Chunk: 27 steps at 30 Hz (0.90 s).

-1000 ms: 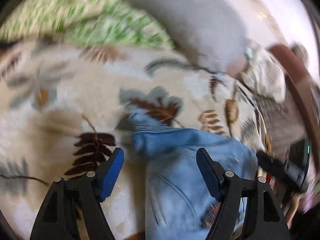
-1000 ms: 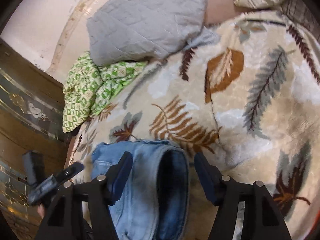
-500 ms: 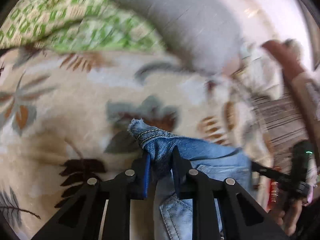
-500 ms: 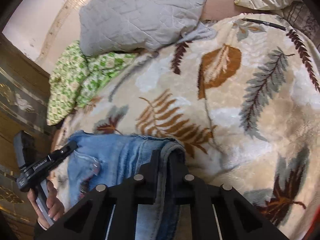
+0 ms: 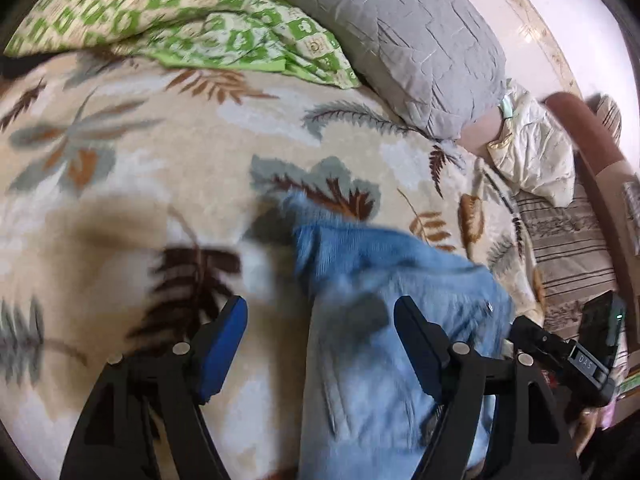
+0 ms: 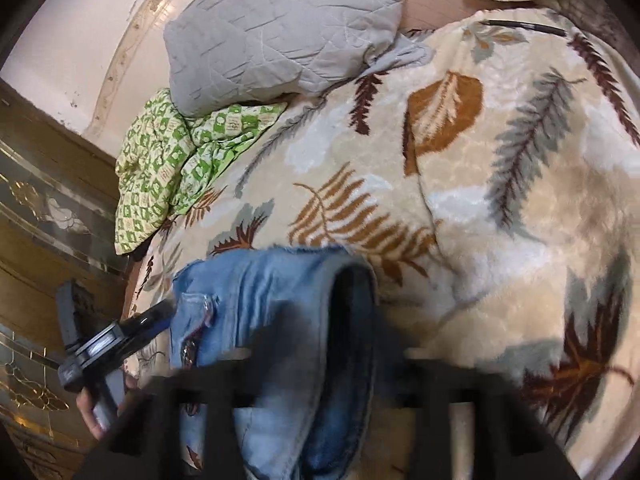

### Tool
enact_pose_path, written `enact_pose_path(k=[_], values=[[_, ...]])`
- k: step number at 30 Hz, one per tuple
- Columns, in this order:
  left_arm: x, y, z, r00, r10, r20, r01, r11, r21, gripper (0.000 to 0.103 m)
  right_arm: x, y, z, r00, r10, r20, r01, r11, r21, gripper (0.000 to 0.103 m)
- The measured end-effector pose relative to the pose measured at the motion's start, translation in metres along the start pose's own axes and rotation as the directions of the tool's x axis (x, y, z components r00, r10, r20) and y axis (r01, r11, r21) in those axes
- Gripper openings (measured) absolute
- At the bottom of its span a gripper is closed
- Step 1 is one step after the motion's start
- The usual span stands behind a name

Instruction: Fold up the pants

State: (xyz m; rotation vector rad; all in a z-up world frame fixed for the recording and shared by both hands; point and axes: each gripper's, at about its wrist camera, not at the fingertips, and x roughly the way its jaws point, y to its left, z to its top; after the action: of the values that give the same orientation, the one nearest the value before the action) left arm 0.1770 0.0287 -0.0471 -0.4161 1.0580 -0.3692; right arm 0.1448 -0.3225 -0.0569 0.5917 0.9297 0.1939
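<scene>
Folded jeans [image 5: 384, 320] lie on a leaf-print blanket [image 5: 168, 168], left gripper [image 5: 320, 340] spread wide at 6 o'clock above them, right gripper [image 6: 320, 396] blurred, its state unclear.

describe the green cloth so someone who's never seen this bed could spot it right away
Start at the leaf-patterned blanket covering the bed and look to its far edge. There, tucked partly under the big grey quilted pillow, lies the crumpled green cloth. It alone has a bright green-and-cream checked print; the jeans are plain blue.

Both wrist views look down close over the leaf-print blanket [image 5: 160, 168], sharing the jeans [image 6: 260, 304] and grey pillow [image 5: 400, 36].
</scene>
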Motion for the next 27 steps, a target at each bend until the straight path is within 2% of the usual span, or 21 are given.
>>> enact_pose_path(k=[3, 5, 7, 9, 12, 15, 18, 24, 27], values=[[-0.008, 0.004, -0.015, 0.999, -0.040, 0.012, 0.041, 0.998, -0.039, 0.076, 0.002, 0.005, -0.010, 1.000, -0.012, -0.018, 0.012, 1.000, -0.019, 0.072], [-0.013, 0.000, -0.024, 0.999, -0.004, 0.045, 0.005, 1.000, -0.028, 0.076, 0.000, 0.014, -0.018, 0.994, -0.107, 0.027, 0.109, 0.992, -0.064, 0.072], [-0.016, -0.006, -0.034, 0.997, 0.039, 0.069, -0.039, 0.999, 0.001, 0.076, -0.002, 0.027, -0.029, 0.975, -0.209, 0.079, 0.218, 0.967, -0.134, 0.072], [-0.019, -0.011, -0.047, 0.995, 0.049, 0.082, -0.051, 0.998, 0.021, 0.076, -0.004, 0.034, -0.039, 0.962, -0.249, 0.113, 0.266, 0.948, -0.176, 0.072], [-0.025, -0.015, -0.062, 0.990, 0.082, 0.116, -0.087, 0.996, 0.035, 0.076, -0.009, 0.038, -0.051, 0.966, -0.229, 0.120, 0.247, 0.954, -0.169, 0.072], [-0.030, -0.019, -0.072, 0.977, 0.139, 0.162, -0.151, 0.987, 0.064, 0.076, -0.013, 0.043, -0.063, 0.958, -0.250, 0.138, 0.273, 0.944, -0.186, 0.072], [-0.027, -0.025, -0.080, 0.972, 0.161, 0.168, -0.179, 0.979, 0.095, 0.076, -0.017, 0.044, -0.072, 0.962, -0.235, 0.142, 0.258, 0.949, -0.181, 0.072], [-0.024, -0.035, -0.099, 0.970, 0.179, 0.161, -0.203, 0.969, 0.142, 0.077, -0.020, 0.044, -0.080, 0.952, -0.259, 0.165, 0.287, 0.942, -0.176, 0.072], [-0.020, -0.040, -0.108, 0.959, 0.218, 0.179, -0.248, 0.954, 0.166, 0.078, -0.019, 0.042, -0.081, 0.954, -0.253, 0.159, 0.278, 0.946, -0.165, 0.072]])
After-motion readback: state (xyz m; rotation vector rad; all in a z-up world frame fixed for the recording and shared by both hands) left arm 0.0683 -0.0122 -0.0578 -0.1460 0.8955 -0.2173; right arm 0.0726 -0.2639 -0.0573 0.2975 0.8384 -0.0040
